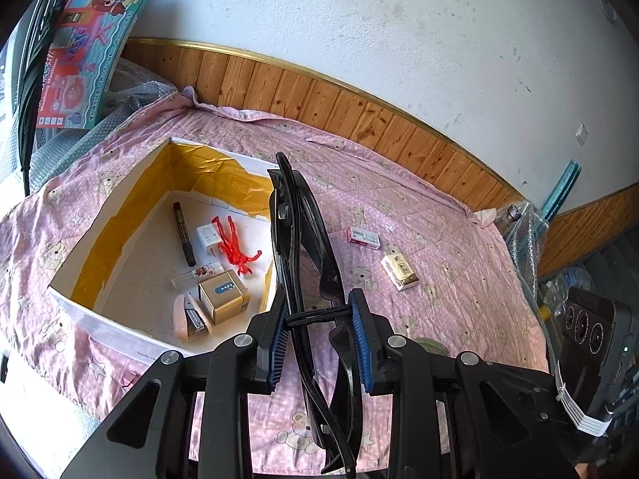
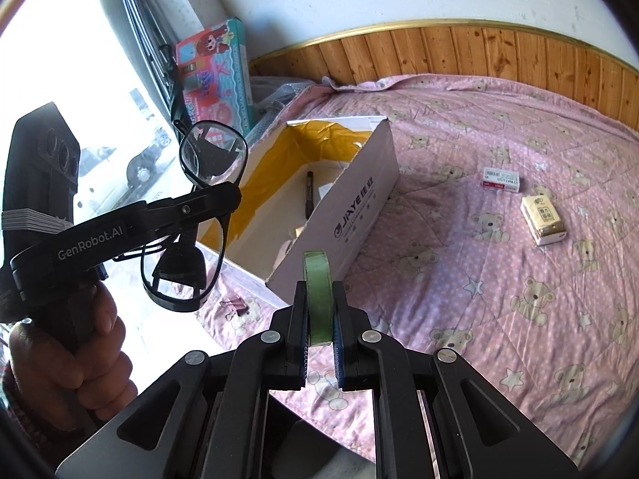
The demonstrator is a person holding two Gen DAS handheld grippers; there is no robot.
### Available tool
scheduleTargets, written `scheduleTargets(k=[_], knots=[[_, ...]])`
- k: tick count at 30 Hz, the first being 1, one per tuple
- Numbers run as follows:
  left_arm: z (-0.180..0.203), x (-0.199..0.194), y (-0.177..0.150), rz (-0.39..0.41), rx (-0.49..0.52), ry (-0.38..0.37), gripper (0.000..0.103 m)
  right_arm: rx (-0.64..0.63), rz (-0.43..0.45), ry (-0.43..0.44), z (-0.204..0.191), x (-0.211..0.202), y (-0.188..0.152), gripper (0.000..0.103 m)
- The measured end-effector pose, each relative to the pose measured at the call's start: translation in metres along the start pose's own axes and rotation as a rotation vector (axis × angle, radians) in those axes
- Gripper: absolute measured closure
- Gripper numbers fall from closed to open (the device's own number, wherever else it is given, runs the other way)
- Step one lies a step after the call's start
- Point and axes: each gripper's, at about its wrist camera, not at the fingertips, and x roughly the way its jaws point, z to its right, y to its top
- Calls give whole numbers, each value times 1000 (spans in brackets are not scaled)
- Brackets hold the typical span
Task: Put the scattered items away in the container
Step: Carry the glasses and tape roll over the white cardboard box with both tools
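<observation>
A: What do I have on the left wrist view?

B: My left hand-held gripper is clamped on a pair of black glasses, folded, held just right of the open box. The box sits on the left of the bed, which has a pink bear-print cover. Inside the box I see a black marker, a white charger, a red figure, a gold box and a pink stapler. Out on the bed, well to the right, lie a small white-and-red box and a tissue pack.

A: And the right wrist view?

B: My right hand-held gripper is closed on a roll of green tape, standing on edge between the pads, near the box's near corner. A hand holds the left hand-held gripper at far left with the glasses. A pink binder clip lies on the bed just near the box.
</observation>
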Motion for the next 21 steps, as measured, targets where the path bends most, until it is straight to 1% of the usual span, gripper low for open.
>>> scheduleTargets(k=[21], knots=[[-58, -2, 36, 50, -82, 68, 73, -73, 7, 69, -29, 32, 49, 93]])
